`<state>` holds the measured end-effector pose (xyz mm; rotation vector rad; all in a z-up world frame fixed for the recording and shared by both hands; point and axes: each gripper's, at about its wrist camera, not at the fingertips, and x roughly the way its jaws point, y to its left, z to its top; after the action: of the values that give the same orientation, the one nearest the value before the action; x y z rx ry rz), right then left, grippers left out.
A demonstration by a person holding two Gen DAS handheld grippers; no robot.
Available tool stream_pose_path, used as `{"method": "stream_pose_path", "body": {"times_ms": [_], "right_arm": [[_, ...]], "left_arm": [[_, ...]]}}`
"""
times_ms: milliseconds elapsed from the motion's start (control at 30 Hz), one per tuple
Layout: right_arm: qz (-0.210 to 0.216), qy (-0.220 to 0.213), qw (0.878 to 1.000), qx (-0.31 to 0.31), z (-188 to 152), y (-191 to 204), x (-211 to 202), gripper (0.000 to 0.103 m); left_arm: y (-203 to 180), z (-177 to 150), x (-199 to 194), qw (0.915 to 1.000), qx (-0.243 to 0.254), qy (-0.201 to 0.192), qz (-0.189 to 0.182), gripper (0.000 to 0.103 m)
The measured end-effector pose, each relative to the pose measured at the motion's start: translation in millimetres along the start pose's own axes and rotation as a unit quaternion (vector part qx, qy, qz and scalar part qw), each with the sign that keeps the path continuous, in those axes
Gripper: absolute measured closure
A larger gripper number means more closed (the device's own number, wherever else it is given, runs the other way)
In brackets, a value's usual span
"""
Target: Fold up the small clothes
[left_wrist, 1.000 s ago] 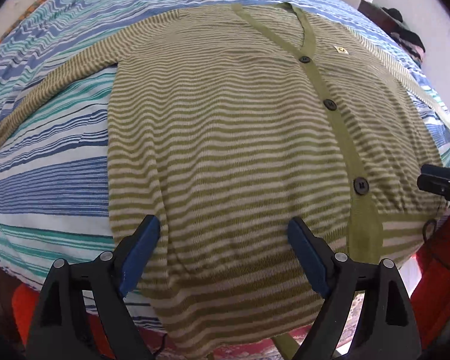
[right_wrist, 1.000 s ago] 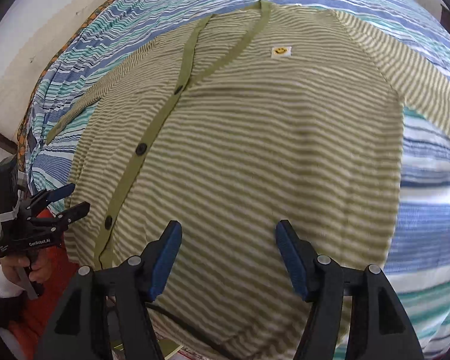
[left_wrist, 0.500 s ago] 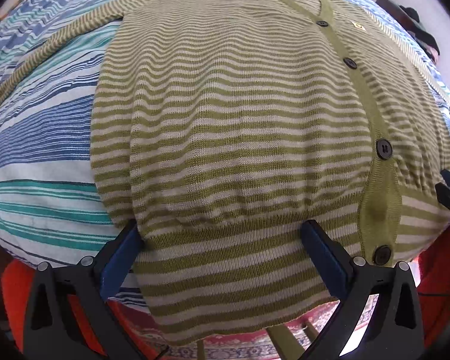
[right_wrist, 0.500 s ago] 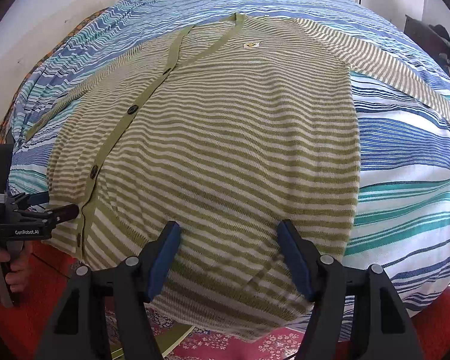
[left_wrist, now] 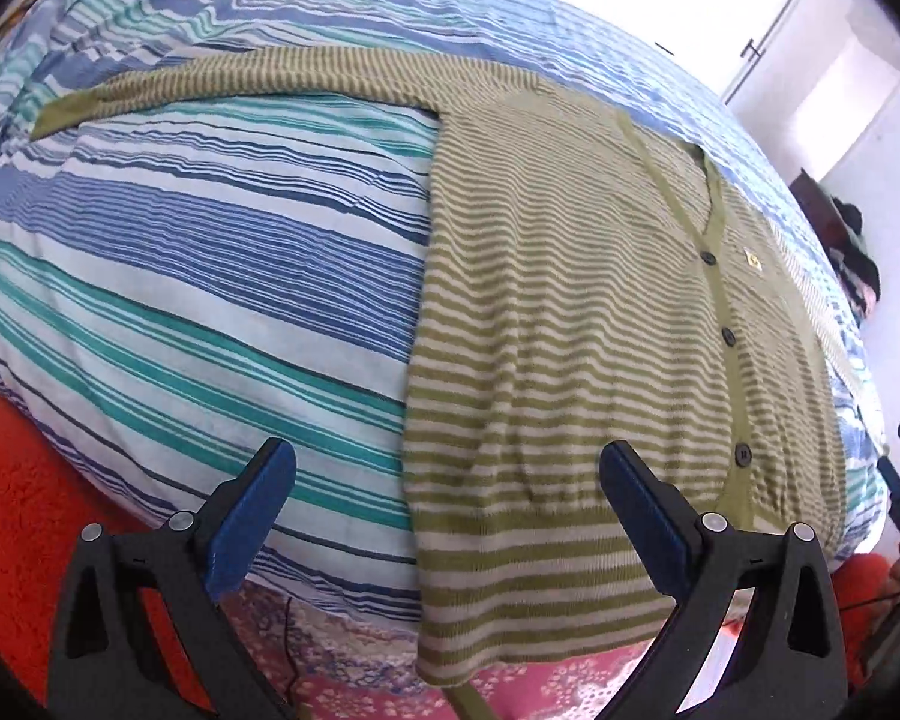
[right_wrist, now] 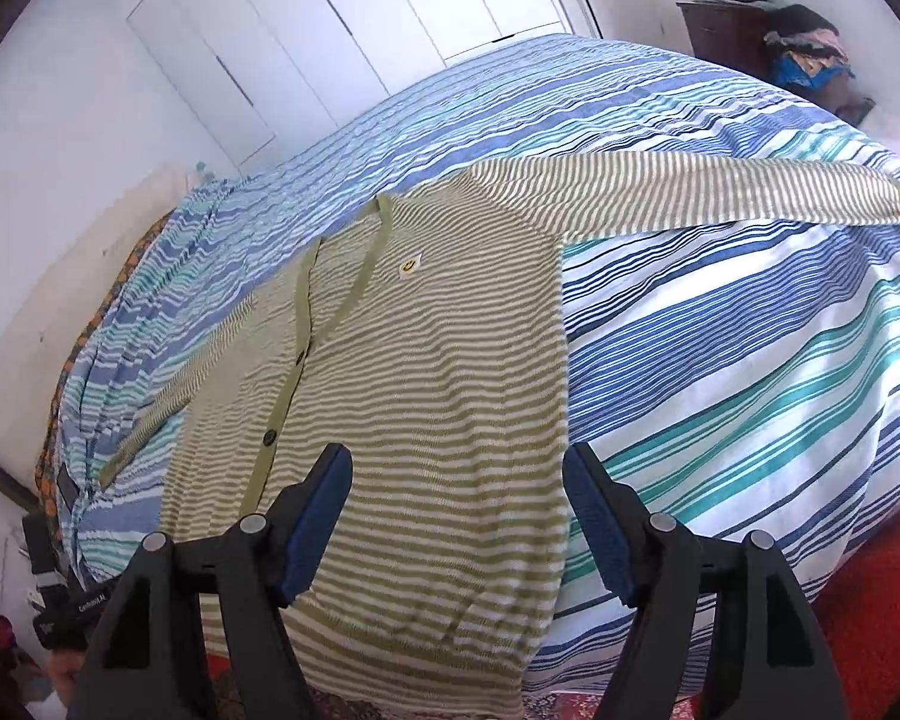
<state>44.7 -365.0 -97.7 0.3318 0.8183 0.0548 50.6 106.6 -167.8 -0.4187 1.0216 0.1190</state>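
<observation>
Your left wrist camera is looking down over the bed's [left_wrist: 180, 276] near edge, close in, facing the cardigan's [left_wrist: 570, 330] left half. Your right wrist camera is facing its right half and the far wardrobe doors [right_wrist: 342, 48]. Both are sharing the button placket.

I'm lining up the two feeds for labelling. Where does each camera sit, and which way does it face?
Left wrist: on the left tool, angled down at the cardigan hem corner and left sleeve; both open fingers show, and the other tool at the right edge.
Right wrist: on the right tool, angled down at the opposite hem corner and right sleeve; open fingers show.
Shared: cardigan, striped bedspread, red rug.
</observation>
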Motion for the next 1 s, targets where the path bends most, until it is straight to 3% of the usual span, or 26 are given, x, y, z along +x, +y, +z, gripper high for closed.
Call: {"method": "stream_pose_path", "body": {"times_ms": [100,200,300,433,500,567,633,767,867,933,967,1000], "right_arm": [[-0.002,-0.024,0.996,0.091,42,-55,-10,0.031],[-0.011,-0.061,0.982,0.181,77,-114,-20,0.031],[-0.012,-0.098,0.956,0.276,98,-179,-29,0.031],[-0.021,-0.142,0.914,0.379,102,-253,-43,0.031],[-0.013,-0.147,0.894,0.423,99,-285,-45,0.031],[0.003,-0.149,0.881,0.449,100,-307,-45,0.032],[0.007,-0.152,0.881,0.449,108,-318,-44,0.032],[-0.028,-0.150,0.886,0.437,129,-331,-35,0.033],[-0.054,-0.163,0.875,0.452,133,-344,-27,0.046],[-0.079,-0.163,0.874,0.450,135,-350,-23,0.066],[-0.096,-0.158,0.875,0.448,138,-352,-22,0.087],[-0.104,-0.157,0.875,0.445,140,-353,-22,0.095]], "left_arm": [[6,11,0,0.9992,-0.015,-0.030,0.023,0.002],[8,16,7,0.9976,-0.007,-0.039,0.057,0.002],[13,17,14,0.9968,-0.009,-0.033,0.072,0.002],[16,19,21,0.9955,-0.009,-0.023,0.091,0.002],[17,19,24,0.9948,-0.011,-0.018,0.100,0.002],[19,19,27,0.9944,-0.016,-0.012,0.104,0.002],[19,19,30,0.9938,-0.018,-0.009,0.110,0.002],[17,18,34,0.9927,-0.016,-0.002,0.120,0.002],[15,15,35,0.9920,-0.014,0.002,0.126,0.002],[15,15,35,0.9918,-0.014,0.004,0.127,0.002],[15,15,34,0.9917,-0.014,0.005,0.128,0.002],[16,15,32,0.9917,-0.015,0.004,0.128,0.002]]}}
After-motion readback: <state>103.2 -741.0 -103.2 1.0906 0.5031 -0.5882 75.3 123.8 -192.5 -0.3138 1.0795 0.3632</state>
